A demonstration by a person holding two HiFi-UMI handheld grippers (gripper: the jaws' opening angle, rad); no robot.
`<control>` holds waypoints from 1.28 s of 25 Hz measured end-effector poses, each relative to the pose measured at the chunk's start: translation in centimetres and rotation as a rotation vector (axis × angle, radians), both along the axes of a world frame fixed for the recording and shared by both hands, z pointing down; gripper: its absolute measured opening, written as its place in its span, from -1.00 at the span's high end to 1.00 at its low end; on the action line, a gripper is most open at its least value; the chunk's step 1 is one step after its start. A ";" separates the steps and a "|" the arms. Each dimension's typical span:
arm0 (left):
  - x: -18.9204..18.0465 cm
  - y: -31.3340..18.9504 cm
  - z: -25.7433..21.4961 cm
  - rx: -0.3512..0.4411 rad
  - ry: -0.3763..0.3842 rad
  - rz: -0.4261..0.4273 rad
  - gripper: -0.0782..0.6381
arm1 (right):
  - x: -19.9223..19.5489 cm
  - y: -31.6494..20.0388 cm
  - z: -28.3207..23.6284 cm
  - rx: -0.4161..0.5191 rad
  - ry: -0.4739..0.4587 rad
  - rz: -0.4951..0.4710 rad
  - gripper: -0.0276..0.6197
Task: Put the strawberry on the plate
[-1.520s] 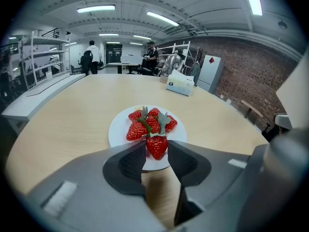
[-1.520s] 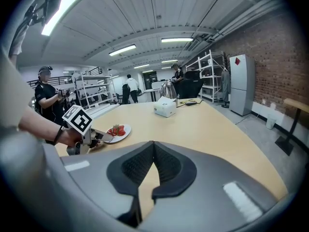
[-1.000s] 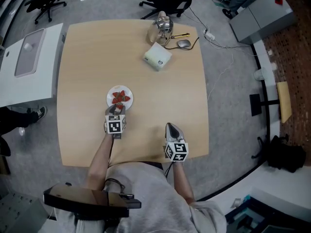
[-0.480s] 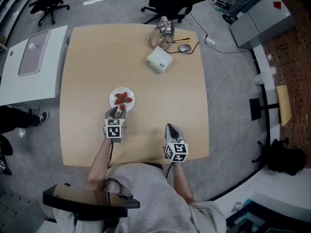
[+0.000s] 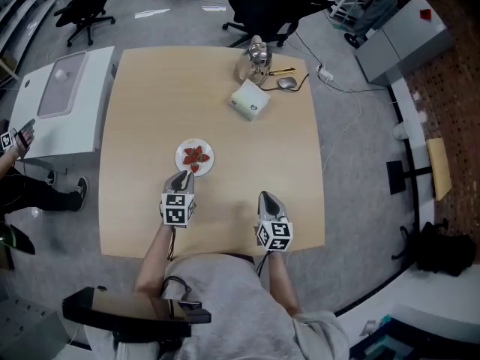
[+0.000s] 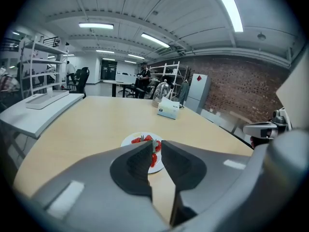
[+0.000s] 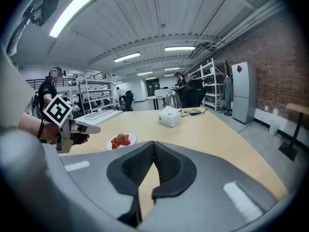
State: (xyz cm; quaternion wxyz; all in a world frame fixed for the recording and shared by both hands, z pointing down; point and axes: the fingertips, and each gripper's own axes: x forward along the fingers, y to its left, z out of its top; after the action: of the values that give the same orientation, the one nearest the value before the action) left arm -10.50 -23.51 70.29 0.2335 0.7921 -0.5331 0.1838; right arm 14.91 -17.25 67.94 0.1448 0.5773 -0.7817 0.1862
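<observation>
A small white plate (image 5: 205, 148) lies on the light wooden table, holding several red strawberries (image 5: 195, 156). My left gripper (image 5: 180, 178) sits just short of the plate's near edge, pointing at it. Its jaws are closing to a narrow slit with nothing between them; in the left gripper view the strawberries (image 6: 144, 139) and plate (image 6: 129, 141) show beyond the fingertips of the left gripper (image 6: 154, 146). My right gripper (image 5: 266, 199) rests near the table's front edge, shut and empty. The right gripper view shows the right gripper (image 7: 153, 143), the plate (image 7: 130, 138) and the left gripper (image 7: 72, 127) at left.
A white tissue box (image 5: 250, 99), a glass kettle (image 5: 255, 54) and a computer mouse (image 5: 287, 83) with cable sit at the table's far side. A white side unit (image 5: 64, 100) stands left of the table. Office chairs (image 5: 262, 6) stand beyond it.
My left gripper has drawn back a little from the plate toward me and its jaws have narrowed. The right gripper has stayed in place. The head view has shifted slightly.
</observation>
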 end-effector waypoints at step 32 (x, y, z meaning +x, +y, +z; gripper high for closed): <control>-2.7 9.0 -9.0 0.204 0.046 0.028 0.73 | -1.6 4.2 -5.0 0.133 -0.037 -0.011 0.89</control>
State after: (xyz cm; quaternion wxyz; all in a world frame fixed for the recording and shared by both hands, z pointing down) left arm -13.20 -14.53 61.25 0.1613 0.8230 -0.5327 0.1138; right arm 13.31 -13.00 62.95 0.0927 0.5777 -0.7982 0.1434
